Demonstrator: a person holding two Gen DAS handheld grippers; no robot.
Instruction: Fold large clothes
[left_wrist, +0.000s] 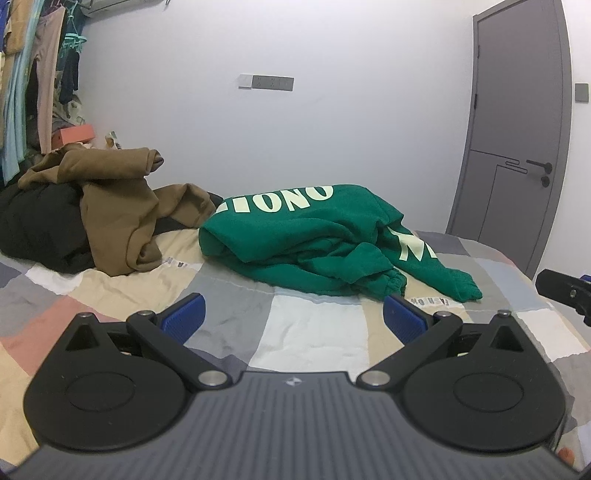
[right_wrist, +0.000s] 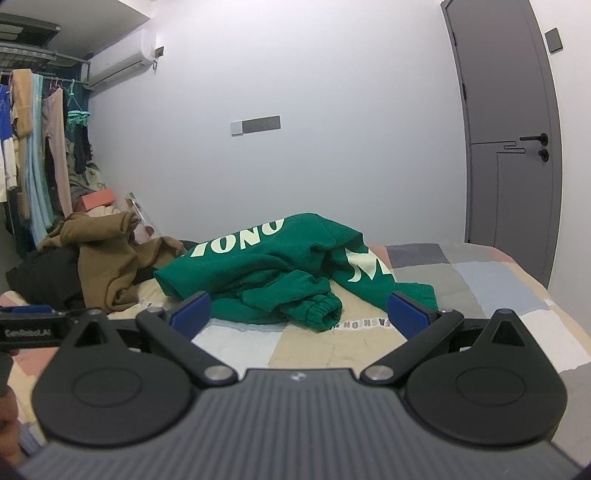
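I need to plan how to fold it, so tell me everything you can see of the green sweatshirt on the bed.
The green sweatshirt lies crumpled in a loose heap on the patchwork bedspread, not yet spread out. It looks like thick, soft fleece, with large pale block letters printed across it, reading upside down from here. A sleeve with a ribbed, gathered cuff trails toward the cameras. Its far left edge meets the brown garment. Both the left claw and the right claw are open, short of the sweatshirt and not touching it.
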